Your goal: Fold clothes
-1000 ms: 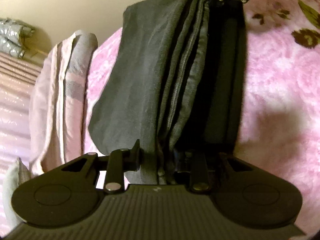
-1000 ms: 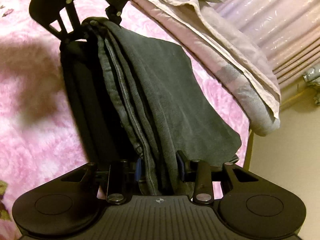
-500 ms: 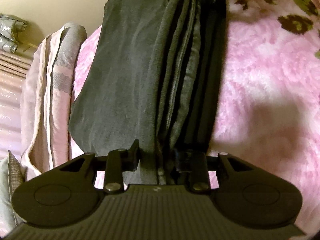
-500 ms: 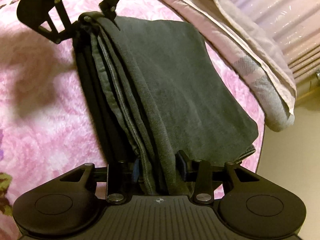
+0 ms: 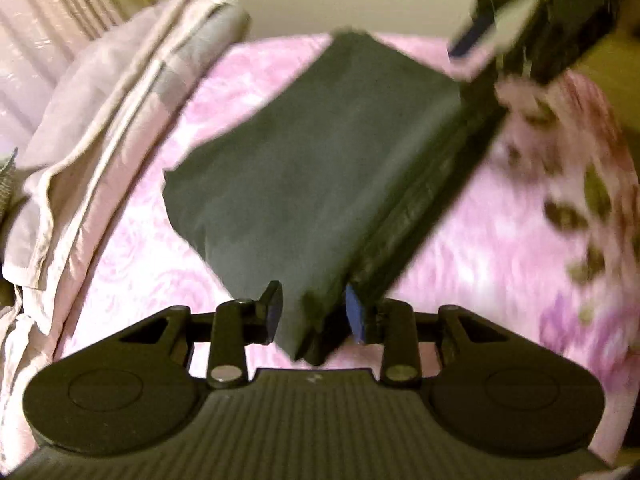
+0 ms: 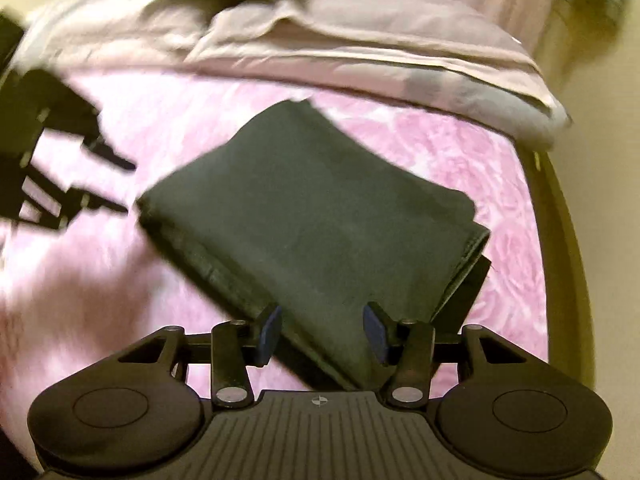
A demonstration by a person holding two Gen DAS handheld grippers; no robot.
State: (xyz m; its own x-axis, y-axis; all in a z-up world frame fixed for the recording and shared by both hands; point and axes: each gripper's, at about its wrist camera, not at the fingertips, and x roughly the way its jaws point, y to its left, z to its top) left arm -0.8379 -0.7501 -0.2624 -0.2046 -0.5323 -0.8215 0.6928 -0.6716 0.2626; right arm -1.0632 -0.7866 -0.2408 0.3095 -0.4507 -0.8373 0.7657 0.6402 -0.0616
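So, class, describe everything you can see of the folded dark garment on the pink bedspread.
The folded dark garment is charcoal grey, of a thick cloth like denim, folded into a rough rectangle several layers deep, with stacked edges showing along one side. It lies flat on the pink flowered bedspread, near the pale folded bedding. Its near corners sit between each gripper's fingers: the right gripper is opening, pads clear of the cloth; the left gripper looks loose around it.

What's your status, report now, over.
Right gripper opening, pads clear of the folded dark garment. Left gripper open, garment corner between its pads. Garment lies folded on pink blanket. Nothing in the way.
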